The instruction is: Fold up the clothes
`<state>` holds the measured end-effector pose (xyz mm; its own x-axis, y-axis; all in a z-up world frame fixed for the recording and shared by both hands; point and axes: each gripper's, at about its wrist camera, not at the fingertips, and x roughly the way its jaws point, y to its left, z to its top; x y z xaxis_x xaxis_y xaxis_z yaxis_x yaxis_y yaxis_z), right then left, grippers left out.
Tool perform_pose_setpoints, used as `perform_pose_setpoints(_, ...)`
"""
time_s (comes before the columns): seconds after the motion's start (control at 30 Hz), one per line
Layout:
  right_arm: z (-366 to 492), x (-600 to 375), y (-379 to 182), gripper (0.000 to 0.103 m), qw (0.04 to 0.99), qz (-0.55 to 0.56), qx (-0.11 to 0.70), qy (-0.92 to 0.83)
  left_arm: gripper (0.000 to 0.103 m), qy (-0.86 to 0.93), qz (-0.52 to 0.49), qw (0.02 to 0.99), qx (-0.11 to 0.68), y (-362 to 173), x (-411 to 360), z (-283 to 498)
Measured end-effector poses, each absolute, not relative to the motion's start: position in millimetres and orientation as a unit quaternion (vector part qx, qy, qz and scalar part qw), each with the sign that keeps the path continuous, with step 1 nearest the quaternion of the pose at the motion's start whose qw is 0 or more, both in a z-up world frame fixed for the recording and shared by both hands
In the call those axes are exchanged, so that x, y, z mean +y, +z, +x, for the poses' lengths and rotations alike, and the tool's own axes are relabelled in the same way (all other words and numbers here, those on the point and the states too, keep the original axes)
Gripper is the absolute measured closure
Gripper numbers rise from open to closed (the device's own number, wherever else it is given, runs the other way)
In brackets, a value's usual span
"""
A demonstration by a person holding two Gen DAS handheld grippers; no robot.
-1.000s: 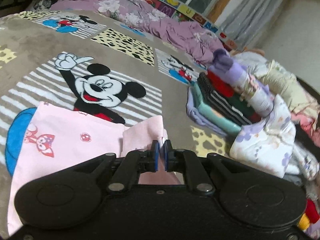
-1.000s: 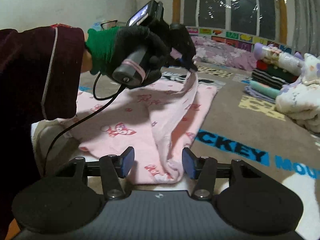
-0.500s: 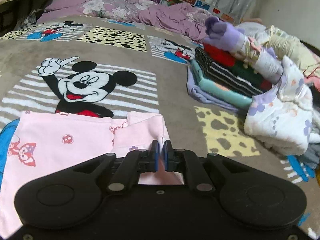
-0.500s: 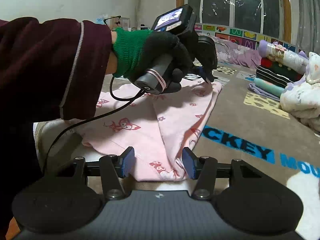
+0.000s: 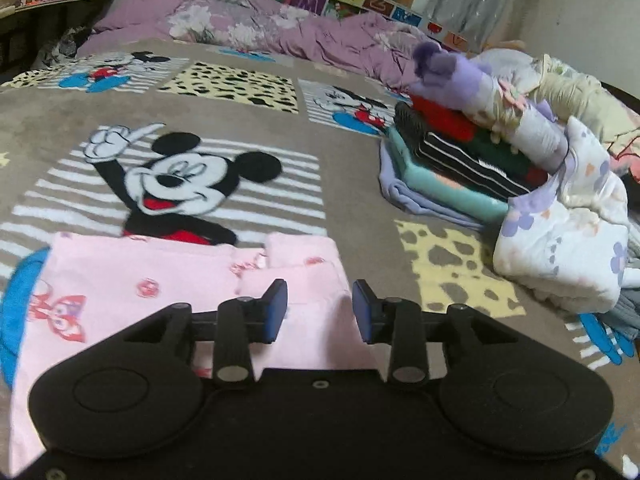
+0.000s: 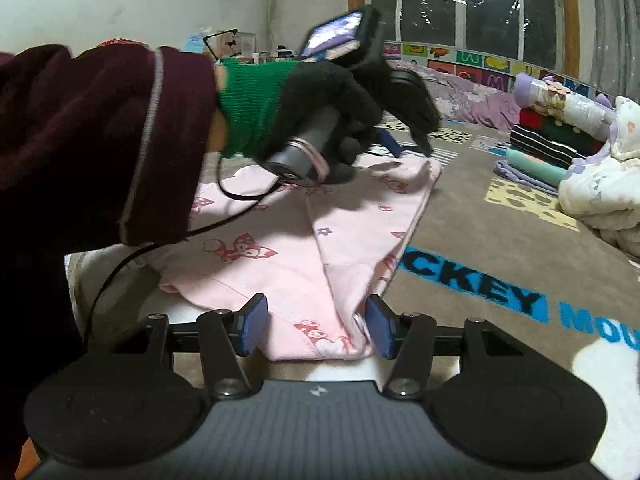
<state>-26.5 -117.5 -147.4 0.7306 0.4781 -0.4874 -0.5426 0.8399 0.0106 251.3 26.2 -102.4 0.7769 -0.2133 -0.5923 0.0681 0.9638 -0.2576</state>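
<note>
While the pink garment [image 5: 168,280] is lying flat on the cartoon blanket [image 5: 352,184], the left tongs [image 5: 320,310] are opening above its far right corner, releasing the folded flap. The right tongs [image 6: 316,326] are hovering half open at the near hem, gripping nothing, probably waiting for the next fold.

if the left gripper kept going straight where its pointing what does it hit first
Most likely the pink garment just ahead of the opening left gripper; it points downward, so it probably lands on the folded edge, though depth is unclear.
</note>
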Motion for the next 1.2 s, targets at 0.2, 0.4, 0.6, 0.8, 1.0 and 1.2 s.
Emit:
perform_pose_setpoints(0.2, -32, -124, -140, 0.048, 0.944, -0.076, 0.208, 0.244, 0.070, -0.049, -0.111, 0.933, 0.339, -108, 56, 242)
perform_pose_setpoints(0.4, -29, -96, -146, 0.039, 0.936, -0.121, 0.165, 0.286, 0.070, -0.055, -0.138, 0.925, 0.349, -116, 67, 242)
perform_pose_setpoints(0.6, -16, -100, -158, 0.039, 0.929, -0.099, 0.208, 0.290, 0.078, -0.111, -0.025, 0.934, 0.338, -101, 22, 241)
perform_pose_setpoints(0.8, -14, -96, -160, 0.035, 0.928, -0.097, 0.211, 0.292, 0.079, -0.119, 0.012, 0.910, 0.396, -124, -1, 276)
perform_pose_setpoints(1.0, -18, -94, -161, 0.032, 0.928, -0.099, 0.207, 0.294, 0.079, -0.117, -0.002, 0.919, 0.378, -106, 9, 261)
perform_pose_setpoints(1.2, -33, -101, -152, 0.033, 0.936, -0.091, 0.177, 0.291, 0.077, -0.081, -0.077, 0.934, 0.339, -83, 67, 192)
